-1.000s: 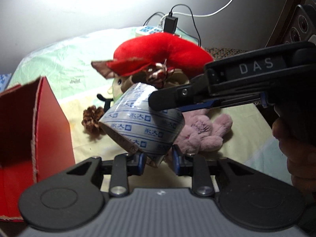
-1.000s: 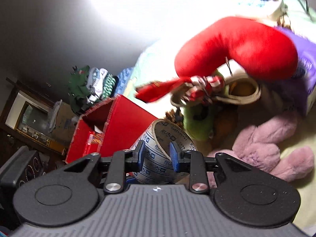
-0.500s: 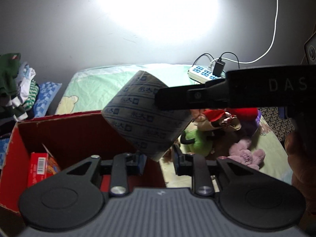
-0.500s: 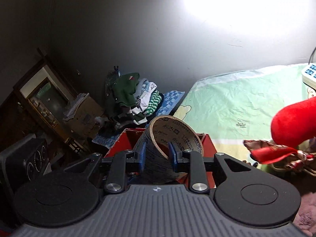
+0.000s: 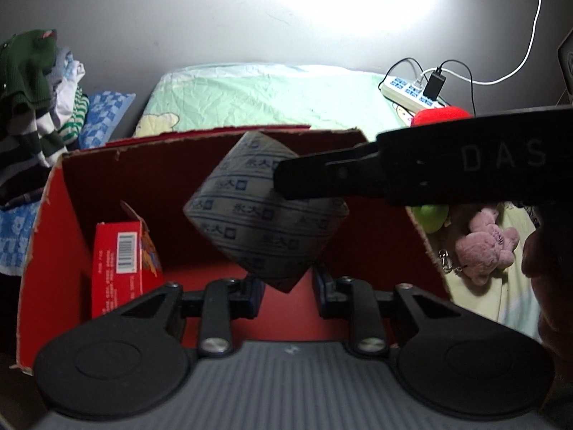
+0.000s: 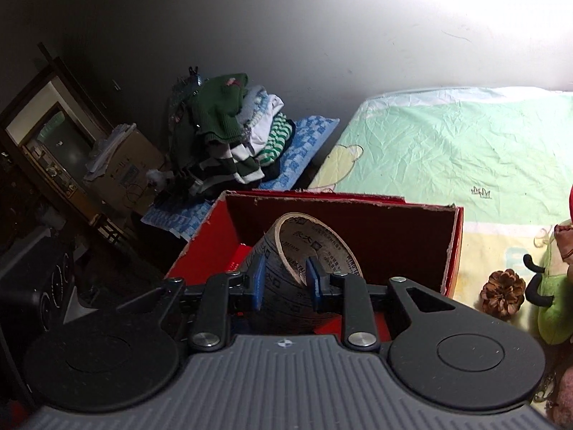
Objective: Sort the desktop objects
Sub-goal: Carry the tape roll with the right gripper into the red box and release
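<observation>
A wide roll of printed packing tape (image 5: 265,211) hangs over the open red cardboard box (image 5: 53,236). My right gripper (image 6: 284,281) is shut on the roll's wall (image 6: 283,301), one finger inside the ring and one outside; it enters the left wrist view (image 5: 358,175) from the right. My left gripper (image 5: 288,292) sits just below the roll with its jaws spread a little wider than the roll's lower corner, not clamping it. A small red carton (image 5: 121,261) stands inside the box at the left.
The box (image 6: 454,247) stands on a green and yellow bedsheet (image 6: 465,150). A pine cone (image 6: 503,294), a green plush (image 6: 551,301), a pink plush (image 5: 487,247) and a red plush (image 5: 440,114) lie to the right. A power strip (image 5: 412,95) is behind. A clothes pile (image 6: 229,132) is left.
Both grippers moved left from the toy pile to over the red box, carrying the tape roll. The left jaws now stand apart from the roll's lower edge.
</observation>
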Tool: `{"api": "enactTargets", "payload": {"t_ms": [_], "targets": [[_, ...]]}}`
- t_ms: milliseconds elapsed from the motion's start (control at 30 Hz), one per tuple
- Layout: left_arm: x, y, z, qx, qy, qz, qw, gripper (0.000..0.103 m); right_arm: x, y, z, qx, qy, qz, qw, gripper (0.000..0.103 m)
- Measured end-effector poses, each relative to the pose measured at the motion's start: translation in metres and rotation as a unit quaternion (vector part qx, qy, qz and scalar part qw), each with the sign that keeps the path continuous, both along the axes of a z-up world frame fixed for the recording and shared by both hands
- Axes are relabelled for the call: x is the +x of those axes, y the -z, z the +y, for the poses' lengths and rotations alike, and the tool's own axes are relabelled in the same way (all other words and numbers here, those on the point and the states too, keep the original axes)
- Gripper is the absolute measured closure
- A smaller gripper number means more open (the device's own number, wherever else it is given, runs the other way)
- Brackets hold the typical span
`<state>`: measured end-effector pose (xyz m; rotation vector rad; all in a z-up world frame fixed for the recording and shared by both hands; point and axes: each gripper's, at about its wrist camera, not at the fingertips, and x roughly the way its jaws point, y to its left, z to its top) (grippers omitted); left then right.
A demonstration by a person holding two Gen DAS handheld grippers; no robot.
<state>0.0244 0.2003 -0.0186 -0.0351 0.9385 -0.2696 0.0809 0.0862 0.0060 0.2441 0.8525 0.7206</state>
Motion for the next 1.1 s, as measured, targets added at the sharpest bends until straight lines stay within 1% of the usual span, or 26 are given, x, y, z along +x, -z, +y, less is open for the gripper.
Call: {"api": "enactTargets", "payload": {"t_ms": [133,233,333,400,533,667,867,1000,1100], "targets": [[0.012,0.016,0.005,0.005,0.017,0.035,0.9992,0.076,0.004,0.014,0.010,-0.020,0.022,0.031,0.999,0.076],[0.020,0.024,0.006,0.017,0.024,0.055,0.9980,0.076,0.005,0.025,0.012,-0.018,0.037,0.059,0.997,0.076],[0.025,0.031,0.007,0.029,0.031,0.074,0.9964,0.075,0.005,0.032,0.014,-0.020,0.046,0.071,0.996,0.076],[0.027,0.037,0.007,0.041,0.034,0.087,0.9948,0.075,0.004,0.037,0.018,-0.028,0.052,0.077,0.995,0.077],[0.034,0.048,0.011,0.055,0.034,0.121,0.9905,0.075,0.007,0.047,0.027,-0.044,0.065,0.106,0.991,0.077],[0.038,0.055,0.017,0.052,0.036,0.155,0.9858,0.075,0.012,0.058,0.032,-0.043,0.074,0.140,0.986,0.077],[0.039,0.055,0.025,0.088,0.027,0.164,0.9821,0.075,0.019,0.068,0.035,-0.018,0.082,0.182,0.980,0.077],[0.037,0.055,0.037,0.101,0.018,0.166,0.9807,0.075,0.020,0.073,0.038,0.006,0.082,0.201,0.976,0.077],[0.035,0.056,0.051,0.108,0.001,0.171,0.9793,0.074,0.018,0.076,0.048,0.019,0.070,0.210,0.975,0.077]]}}
